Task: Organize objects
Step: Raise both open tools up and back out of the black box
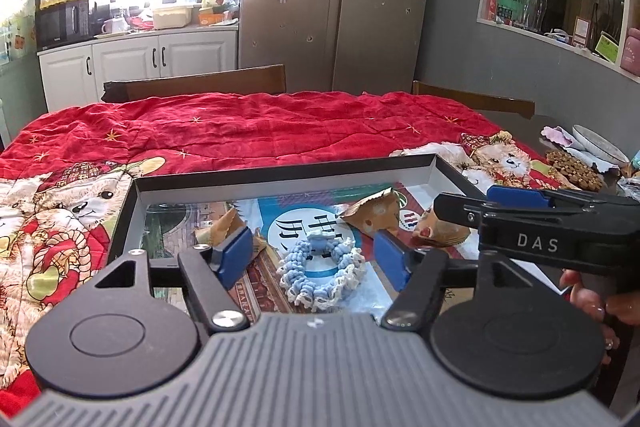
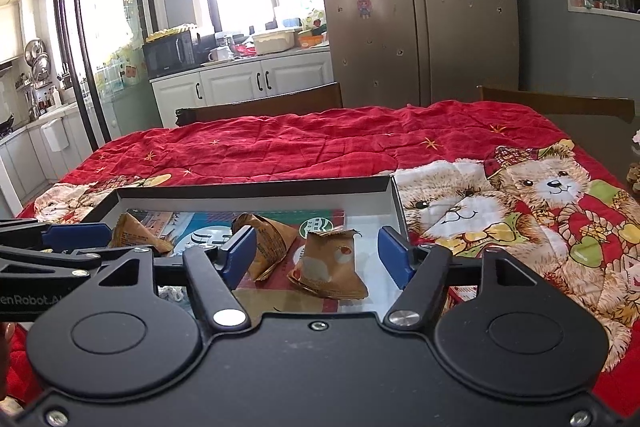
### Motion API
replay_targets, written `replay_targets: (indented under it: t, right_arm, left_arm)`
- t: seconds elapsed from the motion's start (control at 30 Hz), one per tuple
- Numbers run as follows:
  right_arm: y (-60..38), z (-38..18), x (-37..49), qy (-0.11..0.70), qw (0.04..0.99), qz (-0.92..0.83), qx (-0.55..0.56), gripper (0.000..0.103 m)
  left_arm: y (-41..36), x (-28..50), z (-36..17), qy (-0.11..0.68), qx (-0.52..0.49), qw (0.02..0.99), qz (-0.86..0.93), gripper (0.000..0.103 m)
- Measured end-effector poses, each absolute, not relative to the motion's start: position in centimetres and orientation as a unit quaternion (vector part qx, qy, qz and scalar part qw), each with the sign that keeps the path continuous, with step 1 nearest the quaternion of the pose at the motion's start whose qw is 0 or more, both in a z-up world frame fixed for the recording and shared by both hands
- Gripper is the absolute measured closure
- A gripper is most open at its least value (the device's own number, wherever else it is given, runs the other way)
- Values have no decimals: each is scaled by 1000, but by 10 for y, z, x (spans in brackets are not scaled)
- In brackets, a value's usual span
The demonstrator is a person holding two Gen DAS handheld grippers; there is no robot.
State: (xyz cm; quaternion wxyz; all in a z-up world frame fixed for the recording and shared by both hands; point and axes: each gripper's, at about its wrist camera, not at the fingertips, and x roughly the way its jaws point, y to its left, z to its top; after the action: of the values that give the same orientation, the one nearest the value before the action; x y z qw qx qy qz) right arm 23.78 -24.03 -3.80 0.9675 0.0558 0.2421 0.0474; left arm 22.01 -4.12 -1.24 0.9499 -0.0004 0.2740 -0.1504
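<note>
A shallow tray (image 1: 280,175) with a dark rim and a printed floor lies on the red quilt. On its floor rests a blue-and-white crocheted scrunchie (image 1: 298,279), between the blue pads of my left gripper (image 1: 314,259). The pads stand apart from it, so that gripper is open. Three crumpled brown paper packets also lie in the tray (image 2: 248,187). The nearest packet (image 2: 328,267) sits between the pads of my right gripper (image 2: 316,255), untouched by either pad. A second packet (image 2: 268,243) lies just left of it, and a third (image 2: 132,231) sits at the tray's far left.
A red quilt with teddy bears (image 2: 520,195) covers the table. Two wooden chair backs (image 1: 208,83) stand at the far edge. At the table's right edge sit a plate (image 1: 600,147) and a pile of brown bits (image 1: 576,169). A hand (image 1: 588,291) holds the right gripper's handle.
</note>
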Motion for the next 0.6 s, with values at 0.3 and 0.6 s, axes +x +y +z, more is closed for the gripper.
replay_targets:
  t: [0.3, 0.6]
  right_arm:
    - [-239, -34, 230, 242, 968, 47, 53, 35]
    - [-240, -28, 218, 244, 967, 48, 53, 34]
  left_arm:
    - [-37, 214, -9, 269, 0, 952, -148, 22]
    - [-29, 204, -2, 265, 0, 954, -140, 19]
